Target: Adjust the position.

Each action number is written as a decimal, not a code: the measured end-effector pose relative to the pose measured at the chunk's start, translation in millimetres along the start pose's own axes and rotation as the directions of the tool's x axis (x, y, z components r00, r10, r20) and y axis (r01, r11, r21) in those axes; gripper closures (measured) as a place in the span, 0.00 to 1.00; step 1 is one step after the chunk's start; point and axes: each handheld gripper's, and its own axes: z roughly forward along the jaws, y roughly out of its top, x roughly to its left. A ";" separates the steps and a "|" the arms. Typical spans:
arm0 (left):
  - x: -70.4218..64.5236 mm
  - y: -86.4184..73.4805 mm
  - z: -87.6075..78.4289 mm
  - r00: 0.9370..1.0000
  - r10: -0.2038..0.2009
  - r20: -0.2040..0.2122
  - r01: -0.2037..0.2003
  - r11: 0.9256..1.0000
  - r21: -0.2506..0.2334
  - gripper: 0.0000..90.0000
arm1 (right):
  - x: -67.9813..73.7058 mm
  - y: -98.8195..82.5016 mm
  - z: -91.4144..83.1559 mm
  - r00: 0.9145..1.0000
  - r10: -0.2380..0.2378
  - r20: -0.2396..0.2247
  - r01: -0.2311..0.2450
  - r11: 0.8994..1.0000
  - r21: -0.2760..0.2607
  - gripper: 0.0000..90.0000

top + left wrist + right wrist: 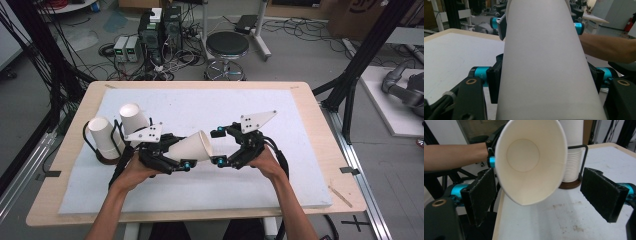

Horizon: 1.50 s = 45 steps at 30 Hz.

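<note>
A white conical paper cup [194,147] lies on its side in the air above the middle of the white foam mat [300,175], held by the left gripper [186,161], whose black jaws are clamped on the cup's narrow end. Its open mouth faces the right gripper [218,147], whose jaws stand wide apart on either side of the rim without pressing on it.

The mat stops short of the pale wooden table's [327,150] edges, leaving a bare border all round. Most of the mat's right half and near strip lie bare, giving both hands room. To the left, near the table's edge, a stack of white paper cups in a black wire holder [102,137] stands beside another upturned white cup [132,117].

The right gripper view looks into the cup [529,160] and shows its round bottom, with the ribbed stack [572,165] behind. The left gripper view shows the cup's plain outer wall [544,65].

No writing can be read anywhere.
</note>
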 end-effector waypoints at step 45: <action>0.3 -1.3 7.6 1.000 0.009 0.002 -0.009 1.000 -0.012 0.39 | -1.9 -1.2 14.1 0.999 0.004 -0.051 -0.008 0.997 -0.075 0.36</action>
